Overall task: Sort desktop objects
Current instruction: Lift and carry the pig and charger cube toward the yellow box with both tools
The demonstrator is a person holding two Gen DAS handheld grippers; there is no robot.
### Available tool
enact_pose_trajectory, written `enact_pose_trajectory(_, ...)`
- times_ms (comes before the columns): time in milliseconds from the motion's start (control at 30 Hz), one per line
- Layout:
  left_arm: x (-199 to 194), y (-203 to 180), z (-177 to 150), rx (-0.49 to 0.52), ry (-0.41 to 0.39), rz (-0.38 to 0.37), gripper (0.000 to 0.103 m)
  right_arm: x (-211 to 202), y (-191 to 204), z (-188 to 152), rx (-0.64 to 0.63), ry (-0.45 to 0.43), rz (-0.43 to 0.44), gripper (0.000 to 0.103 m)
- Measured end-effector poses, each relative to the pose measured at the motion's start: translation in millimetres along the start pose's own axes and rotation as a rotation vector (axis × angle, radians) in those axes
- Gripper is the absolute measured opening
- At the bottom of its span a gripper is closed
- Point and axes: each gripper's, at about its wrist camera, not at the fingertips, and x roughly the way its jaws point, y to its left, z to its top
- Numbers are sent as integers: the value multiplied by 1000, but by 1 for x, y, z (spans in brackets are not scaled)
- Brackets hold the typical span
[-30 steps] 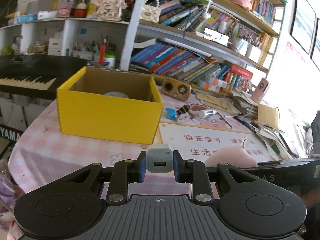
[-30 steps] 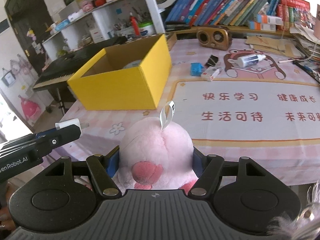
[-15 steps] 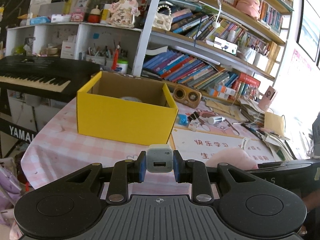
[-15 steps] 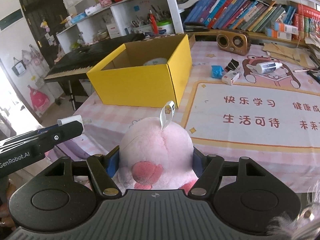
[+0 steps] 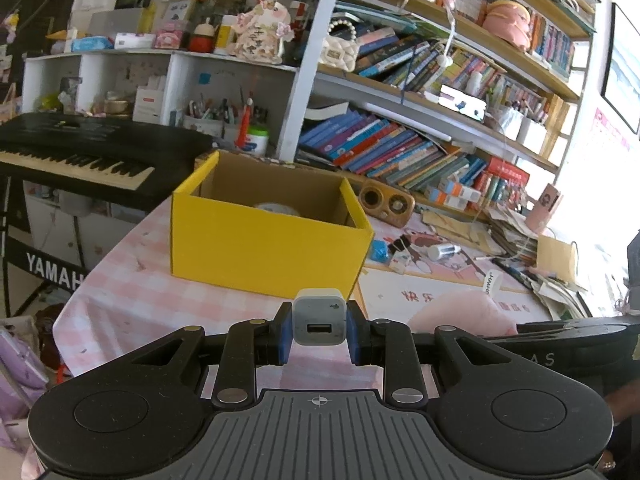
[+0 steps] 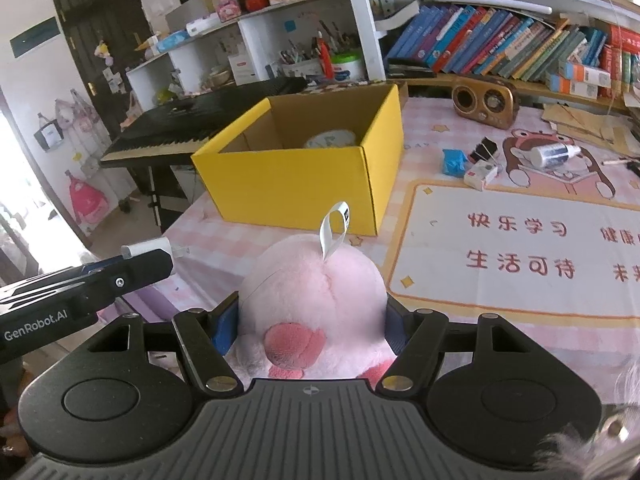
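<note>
My left gripper [image 5: 319, 330] is shut on a small white USB charger [image 5: 319, 317], its port facing the camera. My right gripper [image 6: 312, 324] is shut on a pink plush toy [image 6: 314, 300] with a white loop tag. Both hang over the near edge of the table, short of an open yellow cardboard box [image 5: 266, 240] [image 6: 304, 168] that holds a round pale object [image 6: 331, 139]. In the right wrist view the left gripper with the charger [image 6: 146, 249] shows at the left. The plush [image 5: 460, 312] shows at the right of the left wrist view.
The table carries a pink checked cloth [image 6: 208, 256] and a printed mat [image 6: 520, 248]. Beyond the box lie a blue packet [image 6: 454, 161], binder clip [image 6: 484, 151], small white box [image 6: 480, 174], white bottle [image 6: 554, 155] and wooden speaker [image 6: 482, 105]. A black keyboard [image 5: 76, 156] stands left; bookshelves behind.
Both grippers have drawn back from the table, so the yellow box looks smaller and farther. The grips on the charger and the plush toy are unchanged.
</note>
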Motion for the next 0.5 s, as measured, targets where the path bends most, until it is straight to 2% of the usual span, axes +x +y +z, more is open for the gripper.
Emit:
enact_pose_trajectory(267, 8, 8, 11, -23, -20, 38, 26, 15, 5, 13, -33, 10, 38, 67)
enact_pose_trajectory(500, 29, 10, 36, -19, -47, 78, 26, 35, 3, 43, -54, -15, 76, 67)
